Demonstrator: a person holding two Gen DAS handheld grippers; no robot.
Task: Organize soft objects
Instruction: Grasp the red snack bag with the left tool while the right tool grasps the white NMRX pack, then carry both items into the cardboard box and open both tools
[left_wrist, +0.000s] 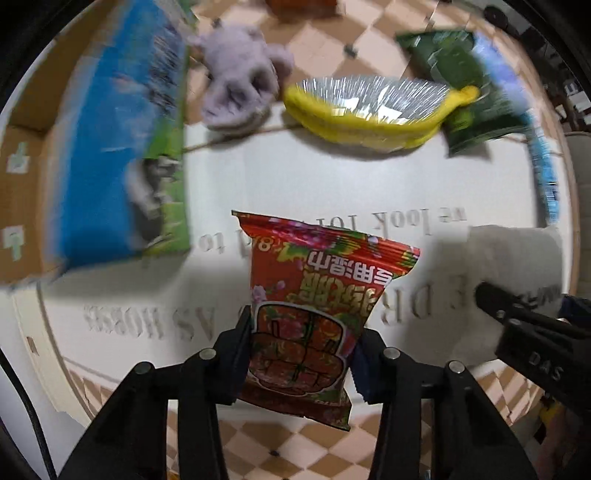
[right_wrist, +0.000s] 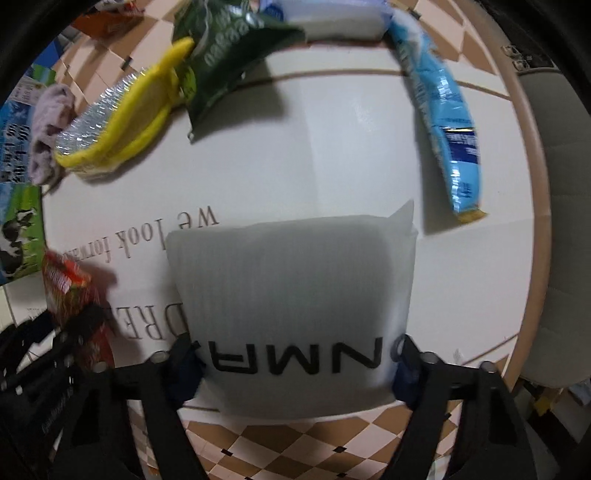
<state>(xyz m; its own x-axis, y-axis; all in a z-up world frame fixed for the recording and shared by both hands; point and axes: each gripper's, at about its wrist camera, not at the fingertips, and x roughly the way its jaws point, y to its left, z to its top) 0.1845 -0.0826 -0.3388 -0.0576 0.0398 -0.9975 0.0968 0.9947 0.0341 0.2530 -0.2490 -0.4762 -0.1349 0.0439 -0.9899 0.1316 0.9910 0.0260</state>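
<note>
My left gripper (left_wrist: 303, 354) is shut on a red wet-wipe packet (left_wrist: 317, 295) and holds it above the white round table (left_wrist: 295, 177). My right gripper (right_wrist: 295, 369) is shut on a white soft pack with black letters (right_wrist: 291, 302), also held above the table. The white pack shows at the right of the left wrist view (left_wrist: 513, 258), and the red packet at the left of the right wrist view (right_wrist: 70, 295).
At the table's far side lie a purple plush toy (left_wrist: 240, 88), a yellow banana-shaped item with a silver top (left_wrist: 369, 110), a green packet (left_wrist: 465, 92) and a light blue packet (right_wrist: 447, 122). A blue and green carton (left_wrist: 122, 147) stands at the left beside a cardboard box (left_wrist: 22, 177).
</note>
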